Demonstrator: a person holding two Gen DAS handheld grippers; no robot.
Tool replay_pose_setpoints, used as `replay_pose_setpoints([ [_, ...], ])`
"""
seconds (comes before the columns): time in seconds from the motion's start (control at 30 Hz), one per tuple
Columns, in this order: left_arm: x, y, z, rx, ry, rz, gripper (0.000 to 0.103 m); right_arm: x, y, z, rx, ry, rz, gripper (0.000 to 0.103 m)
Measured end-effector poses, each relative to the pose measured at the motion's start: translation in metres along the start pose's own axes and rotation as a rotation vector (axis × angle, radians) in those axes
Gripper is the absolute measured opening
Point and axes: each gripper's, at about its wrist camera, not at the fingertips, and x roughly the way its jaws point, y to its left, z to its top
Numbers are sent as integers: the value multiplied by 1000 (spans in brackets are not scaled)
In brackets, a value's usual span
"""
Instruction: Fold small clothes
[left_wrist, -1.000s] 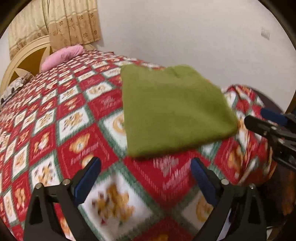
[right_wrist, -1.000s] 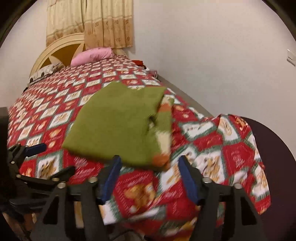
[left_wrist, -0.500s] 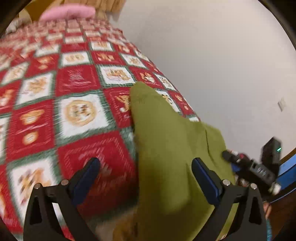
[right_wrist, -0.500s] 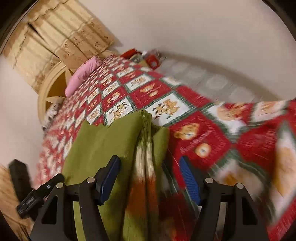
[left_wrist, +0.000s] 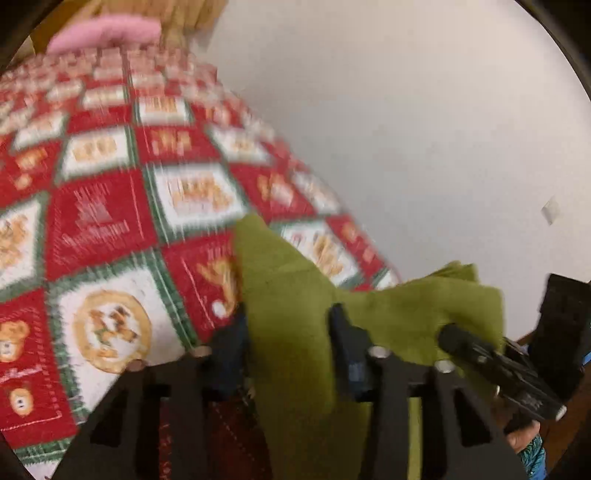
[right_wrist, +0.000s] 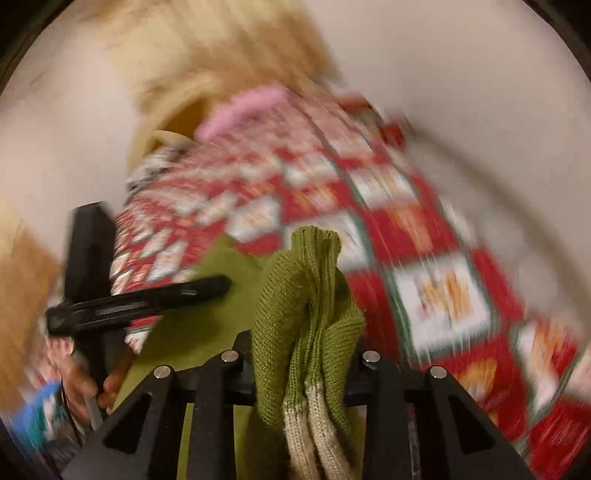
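Bed: the red-and-white quilt (left_wrist: 103, 221) fills the left wrist view from 9 to 12 o'clock, with a pink pillow (left_wrist: 107, 31) far off at 11.
Sweater: the green sweater (left_wrist: 291, 295) is lifted at the bed's near edge and strung between the two grippers; its long axis runs from one to the other.
Left gripper: the left gripper (left_wrist: 288, 350) has its jaws partly closed with green knit bunched between them, running on toward 3 o'clock.
Right gripper: the right gripper (right_wrist: 299, 354) clamps a thick gathered fold, cream cuffs (right_wrist: 317, 435) hanging at 6.
Nearer hand: neither, each has an end.
Next move, my guess: swing both ends together toward 12 and lay the fold on the quilt.
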Motion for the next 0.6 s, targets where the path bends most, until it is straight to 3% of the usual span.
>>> replay_pose_setpoints([
  [0.03,-9,-1,-1,4,-48,13,41,-3,5,2,-49,-34,-37,29],
  [0.1,-12,-4,-1,13,-74,95,41,15,-2,2,-40,19,-119,29],
  [0.17,6,-5,2,57,-28,260,45,48,-28,-7,58,147,-155,30],
  [0.2,11,-5,2,73,-21,302,50,57,-46,-10,143,193,-141,33],
  [0.23,14,-3,1,80,-6,337,55,54,-64,-12,245,186,-99,38],
  [0.3,2,1,1,50,-11,310,55,36,-81,-12,343,144,-116,39],
  [0.43,-33,-6,1,60,-51,333,64,-30,-62,-9,271,-11,-297,39],
  [0.6,-73,-38,-24,136,-86,330,65,-76,12,-23,74,0,-247,31],
])
